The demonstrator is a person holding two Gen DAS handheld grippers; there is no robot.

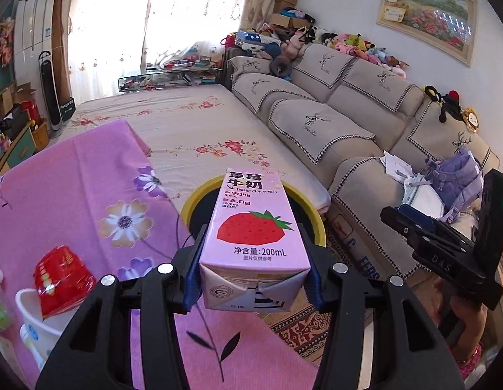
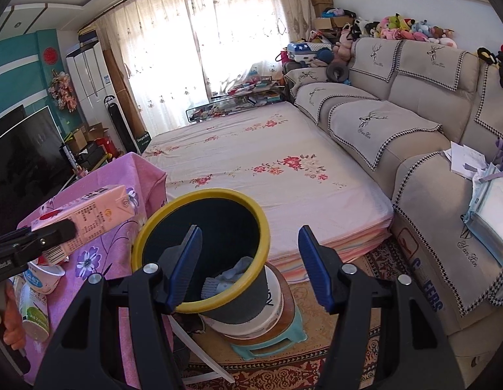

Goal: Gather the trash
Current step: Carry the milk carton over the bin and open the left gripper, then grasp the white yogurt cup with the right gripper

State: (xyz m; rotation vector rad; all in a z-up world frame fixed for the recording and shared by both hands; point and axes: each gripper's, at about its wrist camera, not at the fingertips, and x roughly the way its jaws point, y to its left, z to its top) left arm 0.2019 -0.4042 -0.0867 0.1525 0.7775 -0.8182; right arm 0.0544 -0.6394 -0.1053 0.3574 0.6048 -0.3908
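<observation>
Left gripper (image 1: 254, 266), lower centre of the left wrist view, clamps a pink strawberry milk carton (image 1: 253, 227) across its side walls near the base. Carton sits in front of the yellow-rimmed bin (image 2: 199, 253), which stands beside the pink-clothed table (image 1: 72, 178).

Carton looks light, probably empty; thin board walls would dent under hard squeeze, so the stiffer folded end suits the hold.

Right gripper (image 2: 248, 263) stands open, holding nothing.

Bin contents mostly dark; only pale crumpled stuff shows. Items at the table's lower-left edge are cut off.

Bright daylight floods through the curtained window (image 1: 121, 22) — blown out there; fisheye bends edges, dark corners
</observation>
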